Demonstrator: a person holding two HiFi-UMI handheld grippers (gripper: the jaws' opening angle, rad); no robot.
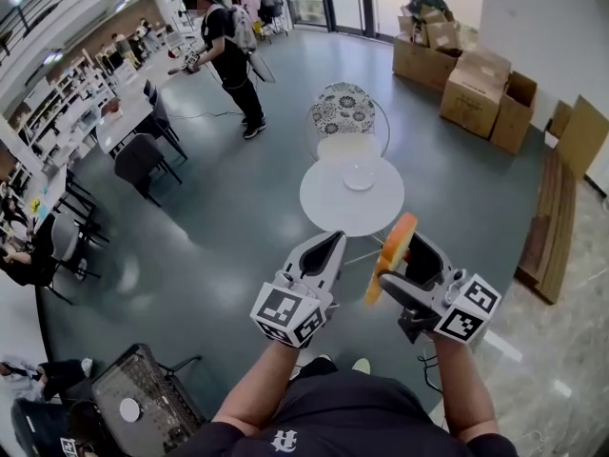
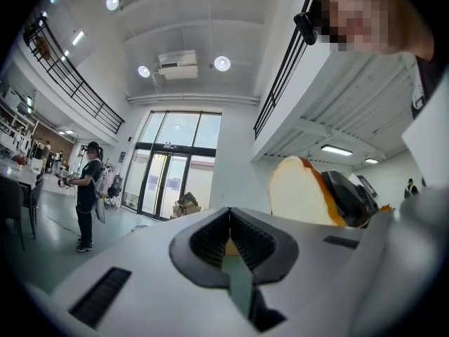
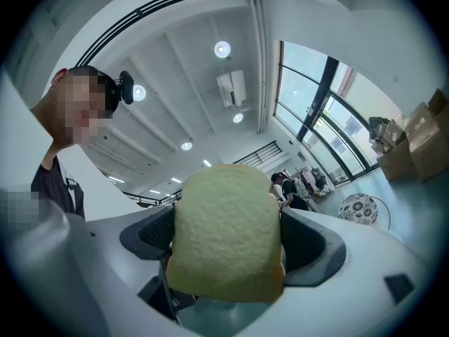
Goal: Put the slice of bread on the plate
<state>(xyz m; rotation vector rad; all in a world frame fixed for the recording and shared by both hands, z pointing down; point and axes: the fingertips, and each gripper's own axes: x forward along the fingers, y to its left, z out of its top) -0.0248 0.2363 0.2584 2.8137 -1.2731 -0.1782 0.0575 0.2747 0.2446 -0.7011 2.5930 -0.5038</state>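
Right hand-held gripper (image 1: 407,267) pinched the slice of bread (image 1: 392,252).
Left hand-held gripper (image 1: 322,255) was pressed together, empty; the plate (image 1: 360,186) sat on the round counter (image 1: 324,203) beyond.

Ahead of you, a round white table (image 1: 328,208) stands on the grey floor (image 1: 238,217). Just behind it is a chair with a patterned cushion (image 1: 344,110). Cardboard boxes (image 1: 476,84) are stacked by the far right wall, near wooden planks (image 1: 552,222) lying on the floor. To your far left, a person with a backpack (image 1: 228,60) stands beside dark chairs (image 1: 141,165). Glass doors (image 2: 165,181) close the far end.
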